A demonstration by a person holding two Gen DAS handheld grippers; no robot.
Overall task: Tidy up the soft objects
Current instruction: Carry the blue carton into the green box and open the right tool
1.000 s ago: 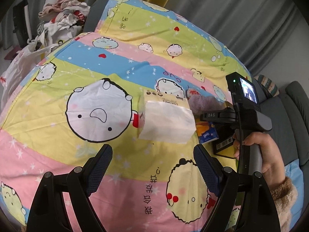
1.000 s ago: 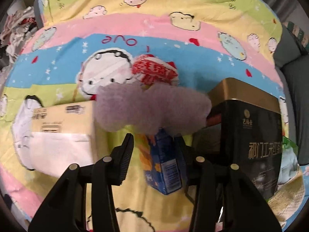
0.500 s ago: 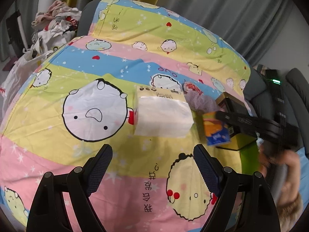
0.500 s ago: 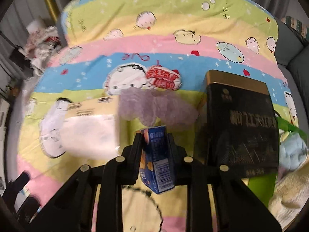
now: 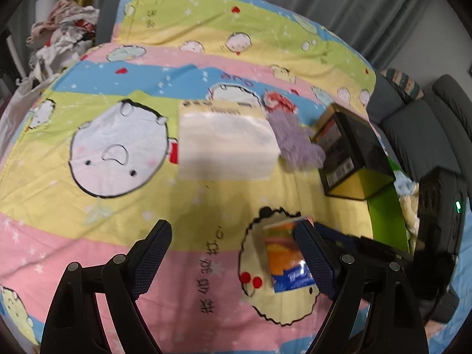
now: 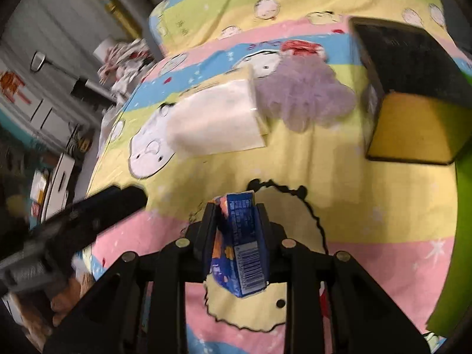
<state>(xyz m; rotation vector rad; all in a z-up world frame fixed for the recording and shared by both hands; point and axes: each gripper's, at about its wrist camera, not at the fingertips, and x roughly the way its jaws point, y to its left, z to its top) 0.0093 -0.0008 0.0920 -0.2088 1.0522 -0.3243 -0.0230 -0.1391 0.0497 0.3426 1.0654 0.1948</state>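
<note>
A small blue and orange tissue pack (image 6: 242, 250) is pinched between the pads of my right gripper (image 6: 236, 211), whose jaws are opening slightly while still touching it. In the left wrist view the same pack (image 5: 283, 253) hangs just over the cartoon bedspread (image 5: 118, 206), beside the right finger of my left gripper (image 5: 233, 230). That gripper is open and holds nothing. Farther back lie a big white tissue pack (image 5: 227, 147) and a fluffy purple cloth (image 5: 298, 144), touching each other.
A black and gold box (image 5: 351, 153) stands right of the purple cloth, with a green item (image 6: 463, 206) beyond it. A red and white packet (image 5: 278, 101) lies behind the cloth. A heap of clothes (image 5: 62, 38) sits at the far left corner.
My right gripper has closed on the blue pack and carried it from beside the box toward the near side of the bed. The left gripper has drifted a little and stays open.
</note>
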